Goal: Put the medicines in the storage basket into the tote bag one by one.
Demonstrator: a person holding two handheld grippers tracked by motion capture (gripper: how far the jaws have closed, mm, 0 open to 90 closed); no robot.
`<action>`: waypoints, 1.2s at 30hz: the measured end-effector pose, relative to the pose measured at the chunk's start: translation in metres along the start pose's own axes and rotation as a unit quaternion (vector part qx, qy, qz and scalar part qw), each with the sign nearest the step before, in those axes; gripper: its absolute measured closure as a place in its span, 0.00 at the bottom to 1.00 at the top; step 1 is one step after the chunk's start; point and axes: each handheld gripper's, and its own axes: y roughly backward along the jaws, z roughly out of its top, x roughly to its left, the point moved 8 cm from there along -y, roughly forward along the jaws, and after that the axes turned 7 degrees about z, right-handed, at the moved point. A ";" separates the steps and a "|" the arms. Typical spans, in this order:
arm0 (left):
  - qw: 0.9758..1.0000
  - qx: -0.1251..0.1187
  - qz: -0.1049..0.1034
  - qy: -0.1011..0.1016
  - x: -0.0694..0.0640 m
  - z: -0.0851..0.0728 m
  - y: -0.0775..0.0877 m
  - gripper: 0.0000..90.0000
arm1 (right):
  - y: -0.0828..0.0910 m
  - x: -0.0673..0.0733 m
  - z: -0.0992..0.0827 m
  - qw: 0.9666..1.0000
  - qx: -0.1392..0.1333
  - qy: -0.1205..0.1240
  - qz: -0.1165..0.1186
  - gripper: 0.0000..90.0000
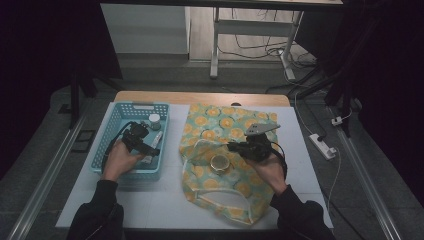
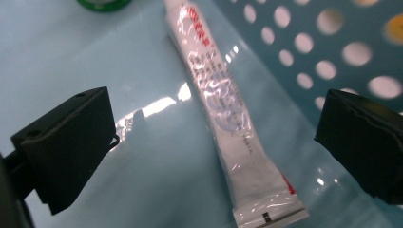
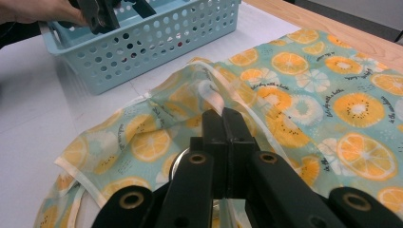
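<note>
A white tube (image 2: 228, 123) with red and blue print lies on the floor of the blue perforated basket (image 1: 114, 131). My left gripper (image 2: 214, 142) hangs just above it, open, one black jaw on each side of the tube and neither touching it. In the high view that gripper (image 1: 148, 149) reaches into the basket's right half. My right gripper (image 3: 223, 116) is shut on the raised cream-hemmed rim of the orange-print cloth bag (image 3: 294, 80). It holds the bag's mouth up at the table's middle (image 1: 239, 146). A round metal tin (image 1: 220, 163) sits in the open mouth.
A small bottle with a pale cap (image 1: 154, 120) stands at the basket's far right corner; a green-edged item (image 2: 104, 4) lies past the tube. The bag's loop handle (image 1: 235, 205) trails toward the near table edge. White tabletop (image 1: 300, 150) shows right of the bag.
</note>
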 end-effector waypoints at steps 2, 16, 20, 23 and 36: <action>1.000 0.011 0.003 -0.005 -0.001 -0.001 -0.003 0.00 | -0.001 0.000 -0.001 1.000 0.003 0.000 0.001 0.99; 0.999 0.035 0.006 0.000 -0.004 -0.004 -0.004 0.33 | -0.002 0.001 -0.002 1.000 0.004 0.000 0.002 0.99; 0.999 0.031 0.001 0.013 -0.003 -0.004 -0.002 0.50 | -0.002 0.001 -0.001 1.000 0.004 0.000 0.003 0.99; 0.999 0.030 0.001 0.016 -0.002 -0.004 -0.001 0.57 | -0.002 0.001 -0.001 1.000 0.004 -0.001 0.002 0.99; 0.999 0.033 -0.001 0.032 -0.001 -0.004 0.001 0.78 | -0.002 0.001 -0.001 1.000 0.004 -0.001 0.002 0.99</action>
